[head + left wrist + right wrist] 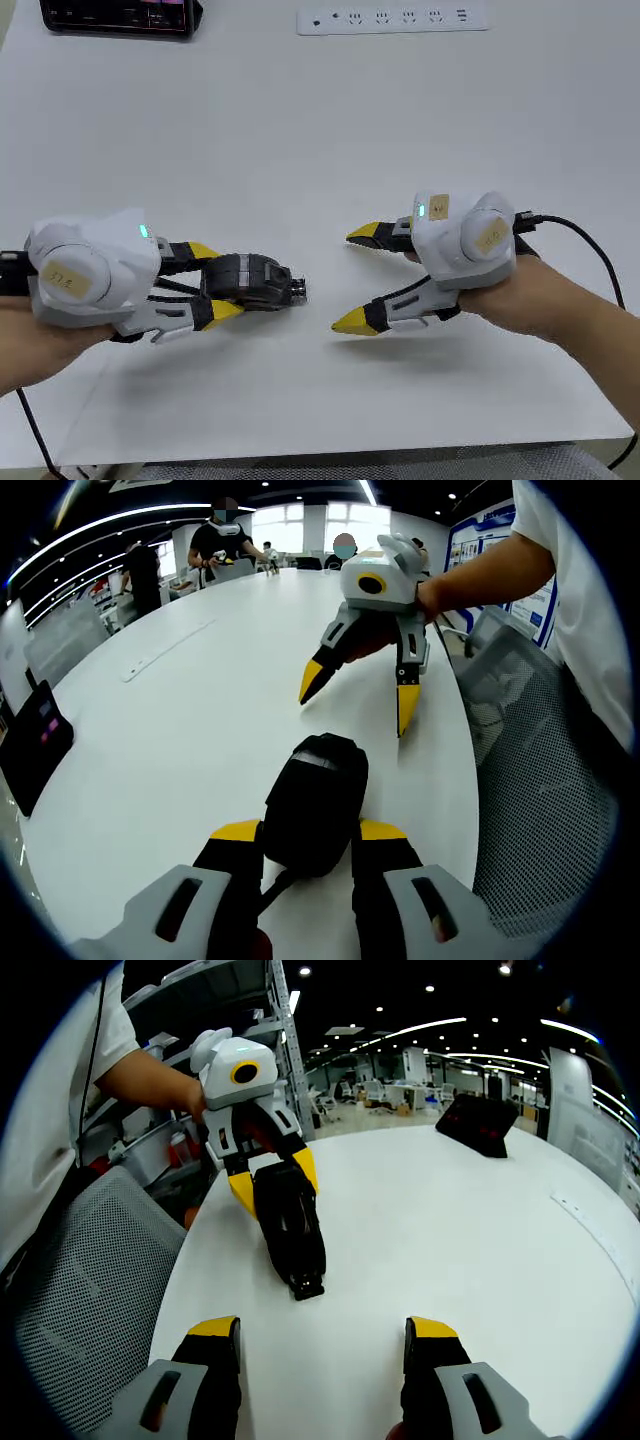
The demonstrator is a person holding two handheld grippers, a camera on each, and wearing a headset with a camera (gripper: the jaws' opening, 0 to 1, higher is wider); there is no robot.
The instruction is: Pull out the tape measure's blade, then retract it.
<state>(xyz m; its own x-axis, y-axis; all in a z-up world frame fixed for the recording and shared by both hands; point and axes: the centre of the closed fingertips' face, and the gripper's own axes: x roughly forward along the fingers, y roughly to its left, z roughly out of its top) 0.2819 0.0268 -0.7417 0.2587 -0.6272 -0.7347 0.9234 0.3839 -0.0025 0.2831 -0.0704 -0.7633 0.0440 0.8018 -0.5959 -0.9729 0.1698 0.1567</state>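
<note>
A white bench (300, 130) seen from above. At the lower left of the head view, the left tongs (220, 281) are closed narrowly on a black tape measure (255, 281). Its case sits between the yellow-tipped jaws, resting on the bench, with its mouth end pointing toward the centre of the frame. At the lower right, the right tongs (356, 278) stand wide open and hold nothing. Their tips face the tape measure but are well apart from it. In the right gripper view the tape measure lies centre left, and no blade is drawn out of it. The task looks barely begun: the case is steadied, but the blade's end is not yet gripped. Pulling it out and retracting it are both left to do. A power strip (392, 18) lies along the top right edge.
</note>
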